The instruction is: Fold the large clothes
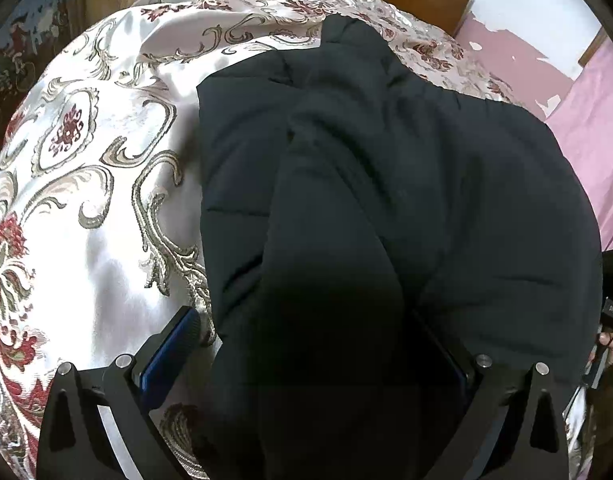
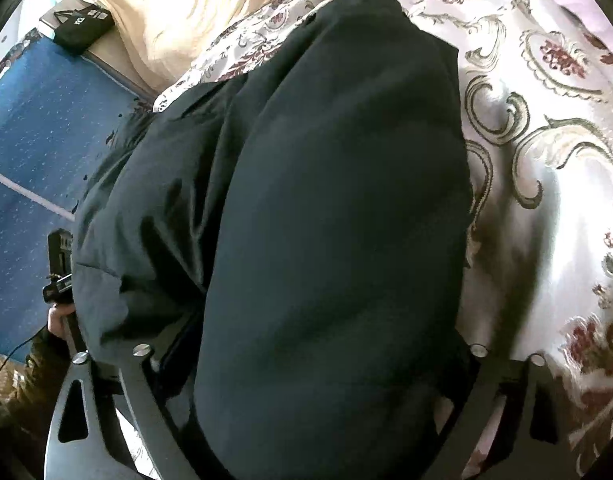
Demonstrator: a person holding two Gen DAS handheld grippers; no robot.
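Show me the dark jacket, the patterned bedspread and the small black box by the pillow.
dark jacket (image 1: 386, 184): left wrist view, quilted middle panel.
patterned bedspread (image 1: 86, 132): left wrist view, floral medallion left of jacket.
small black box (image 2: 82, 26): right wrist view, its top face.

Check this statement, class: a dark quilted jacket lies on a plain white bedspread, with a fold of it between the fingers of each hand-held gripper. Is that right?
Not quite. The bedspread is not plain white: it is shiny and pale with an ornate red and olive floral scroll pattern, as the left wrist view shows. The rest holds: the dark quilted jacket lies on it, with a fold between the fingers of the left hand-held gripper and the right hand-held gripper.
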